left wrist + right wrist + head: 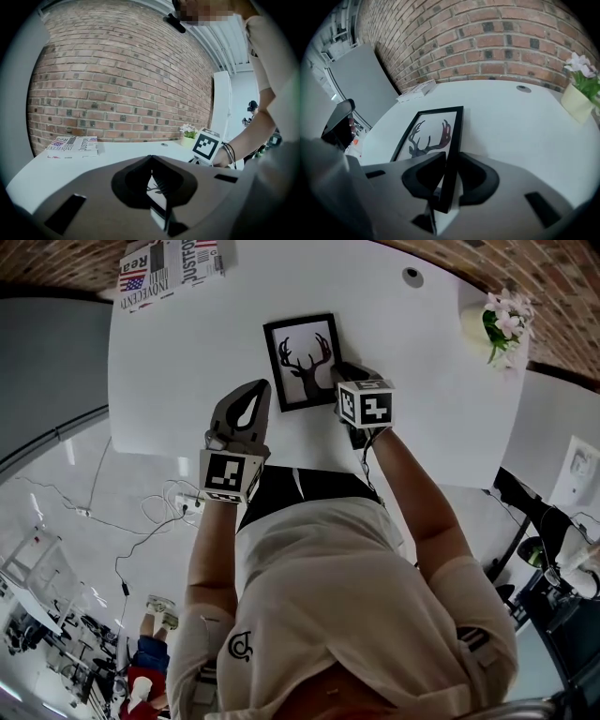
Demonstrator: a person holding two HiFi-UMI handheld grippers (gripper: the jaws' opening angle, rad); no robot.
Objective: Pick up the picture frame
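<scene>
Centrally, right gripper (450, 158) pinching the picture frame (302, 360) by its right edge, left gripper (255, 390) hanging beside its lower-left corner, jaws pressed together.

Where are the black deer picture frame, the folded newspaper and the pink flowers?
Black deer picture frame (302, 362), head view, deer print.
Folded newspaper (169, 268), head view, front page.
Pink flowers (580, 62), right gripper view, blossoms.

Bright even light, soft shadows; strong fisheye warp w/ dark vignette edges.
</scene>
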